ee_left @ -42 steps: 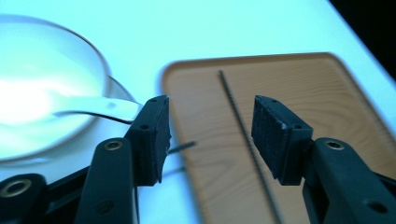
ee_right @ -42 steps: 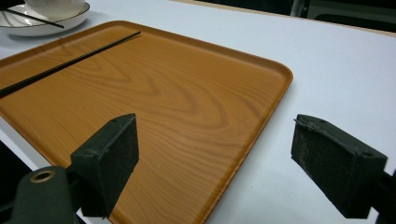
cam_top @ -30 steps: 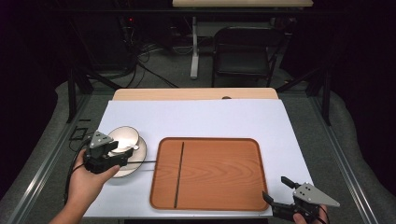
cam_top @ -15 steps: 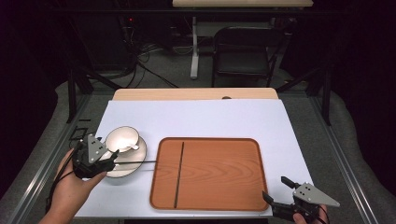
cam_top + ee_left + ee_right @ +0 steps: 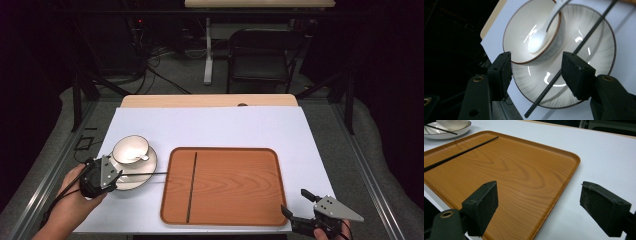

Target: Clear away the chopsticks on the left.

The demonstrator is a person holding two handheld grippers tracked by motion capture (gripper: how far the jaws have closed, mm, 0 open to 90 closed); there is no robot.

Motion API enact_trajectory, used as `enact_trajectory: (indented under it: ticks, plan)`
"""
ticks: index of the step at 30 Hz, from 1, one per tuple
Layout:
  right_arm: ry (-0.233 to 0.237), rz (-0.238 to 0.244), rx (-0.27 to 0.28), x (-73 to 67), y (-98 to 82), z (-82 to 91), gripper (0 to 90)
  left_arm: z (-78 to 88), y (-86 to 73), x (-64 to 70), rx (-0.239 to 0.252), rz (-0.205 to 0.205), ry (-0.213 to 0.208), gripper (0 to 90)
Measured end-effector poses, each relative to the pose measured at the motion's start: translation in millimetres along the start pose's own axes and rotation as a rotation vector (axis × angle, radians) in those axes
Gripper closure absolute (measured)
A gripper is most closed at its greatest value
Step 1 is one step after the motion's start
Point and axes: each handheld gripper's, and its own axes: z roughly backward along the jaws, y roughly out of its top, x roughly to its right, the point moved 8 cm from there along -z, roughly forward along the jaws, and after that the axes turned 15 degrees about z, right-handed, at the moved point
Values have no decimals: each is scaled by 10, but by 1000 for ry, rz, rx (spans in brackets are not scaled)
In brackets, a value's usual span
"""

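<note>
One cup (image 5: 130,148), one saucer (image 5: 142,172), two chopsticks, one wooden tray (image 5: 235,187); both hand-held grippers gape wide, empty.

overhead forward-down, two close tongs-cameras (shared tray (image 5: 225,185))

a tray (image 5: 235,195) lies toward the surface's (image 5: 225,127) near edge, one stick (image 5: 191,185) on its left part. left of the tray sits a saucer (image 5: 142,172) bearing a cup (image 5: 131,149) with a spoon (image 5: 541,35) in it; another stick (image 5: 150,173) lies across the saucer.
</note>
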Motion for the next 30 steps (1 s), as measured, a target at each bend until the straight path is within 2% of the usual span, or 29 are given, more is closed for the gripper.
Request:
enact_trajectory:
  ticks: [1, 5, 6, 8, 17, 25, 30]
  plan:
    - [0, -1, 0, -1, 1, -1, 145, -17, -28, 14, -9, -27, -1, 428]
    - [-1, 0, -1, 0, 0, 0, 145, -92, -123, 64, -38, -81, -16, 484]
    - [-1, -1, -1, -1, 1, 0, 145, -115, -153, 67, -50, -112, -13, 494]
    - [-1, 0, -2, -1, 0, -1, 145, -152, -192, 81, -65, -140, -15, 506]
    - [0, -2, -1, -1, 0, -2, 145, -330, -301, 149, -92, -206, -19, 556]
    - [1, 0, -1, -2, 0, 0, 145, -462, -349, 183, -112, -299, -11, 581]
    - [1, 0, 0, -1, 0, -1, 145, -529, -358, 210, -112, -326, -11, 612]
